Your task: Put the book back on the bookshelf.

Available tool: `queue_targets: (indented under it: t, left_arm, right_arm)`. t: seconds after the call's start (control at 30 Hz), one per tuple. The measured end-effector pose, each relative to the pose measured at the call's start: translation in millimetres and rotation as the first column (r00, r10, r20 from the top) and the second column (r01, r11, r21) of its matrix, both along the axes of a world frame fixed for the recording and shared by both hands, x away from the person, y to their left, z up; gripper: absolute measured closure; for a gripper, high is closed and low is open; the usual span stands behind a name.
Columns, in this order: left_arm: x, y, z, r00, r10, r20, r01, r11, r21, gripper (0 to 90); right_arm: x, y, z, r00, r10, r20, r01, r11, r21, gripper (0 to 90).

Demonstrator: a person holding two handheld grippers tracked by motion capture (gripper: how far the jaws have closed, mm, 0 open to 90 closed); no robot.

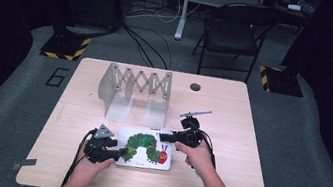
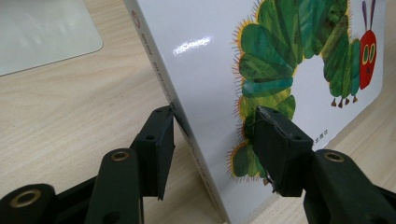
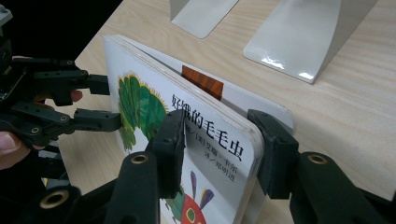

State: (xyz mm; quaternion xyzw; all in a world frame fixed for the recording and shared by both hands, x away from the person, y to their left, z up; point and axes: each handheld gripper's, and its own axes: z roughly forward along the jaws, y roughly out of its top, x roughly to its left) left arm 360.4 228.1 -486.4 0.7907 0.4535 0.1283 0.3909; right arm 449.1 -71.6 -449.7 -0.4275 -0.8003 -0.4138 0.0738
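A dim room with grey carpet, loose cables on the floor and a black folding chair (image 1: 232, 30) beyond the far edge surrounds a pale wooden worktop (image 1: 232, 114). Toward the back of the worktop stands a grey accordion-style book rack (image 1: 136, 88) with two flat base plates reaching toward the person; a small dark round grommet (image 1: 195, 87) sits to its right near the far edge. The picture book (image 1: 145, 148), a white board book with a green caterpillar and a red head on the cover, is at the near middle of the worktop, in front of the rack. The left gripper (image 1: 117, 152) meets the book at its left end; in the left gripper view its jaws straddle the spine edge, one on the cover over the caterpillar artwork, the other against the underside, clamped on the book (image 2: 205, 60). The right gripper (image 1: 163, 137) meets the book at the far right corner; in the right gripper view its jaws close on the cover and back of the book (image 3: 205, 135) near the printed title, clamped on it. In that same view the book is tilted up off the worktop, with the left gripper (image 3: 103, 101) at its farther edge.
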Motion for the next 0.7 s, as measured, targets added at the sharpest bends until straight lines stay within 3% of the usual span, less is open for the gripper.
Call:
queue_targets:
  t: [0.7]
  left_arm:
    - [-3.8, 1.4, 11.5, 0.998, 0.04, 0.049, -0.042, 0.9987, 0.028, 54.0]
  right_arm:
    - [-10.1, 9.3, 16.0, 0.9974, 0.015, 0.071, -0.012, 0.999, -0.036, 54.4]
